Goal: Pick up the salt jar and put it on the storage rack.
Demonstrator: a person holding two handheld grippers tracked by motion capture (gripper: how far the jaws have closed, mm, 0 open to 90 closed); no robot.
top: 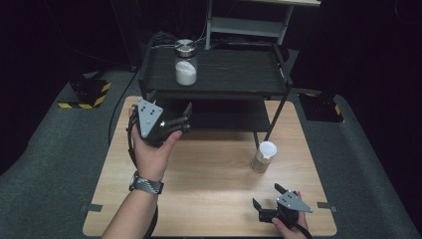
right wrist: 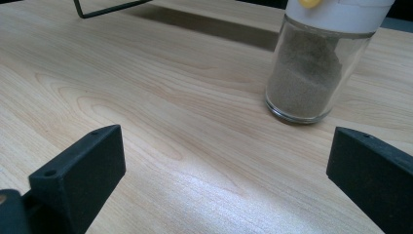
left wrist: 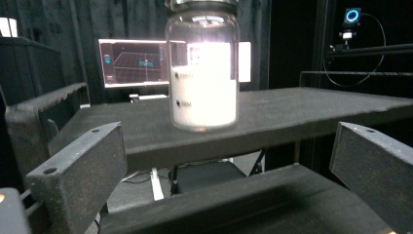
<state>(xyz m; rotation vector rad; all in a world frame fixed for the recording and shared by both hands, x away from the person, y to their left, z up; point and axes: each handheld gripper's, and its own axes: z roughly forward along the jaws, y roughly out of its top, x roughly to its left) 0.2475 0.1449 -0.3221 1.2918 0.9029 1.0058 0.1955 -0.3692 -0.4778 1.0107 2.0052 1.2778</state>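
A glass jar of white powder with a metal lid stands on the left of the black rack's top shelf. In the left gripper view this jar rises just beyond the shelf's front edge. My left gripper is open and empty, held in front of the rack's left side below the top shelf, with its jaws wide apart. A small jar of brown powder with a white cap stands on the wooden table. My right gripper is open near the table's front edge, short of that jar.
The rack's lower shelf lies close under the left gripper. A lit monitor glows behind the rack. Hazard-striped blocks sit on the grey floor to the left, and a pale shelf unit stands at the back.
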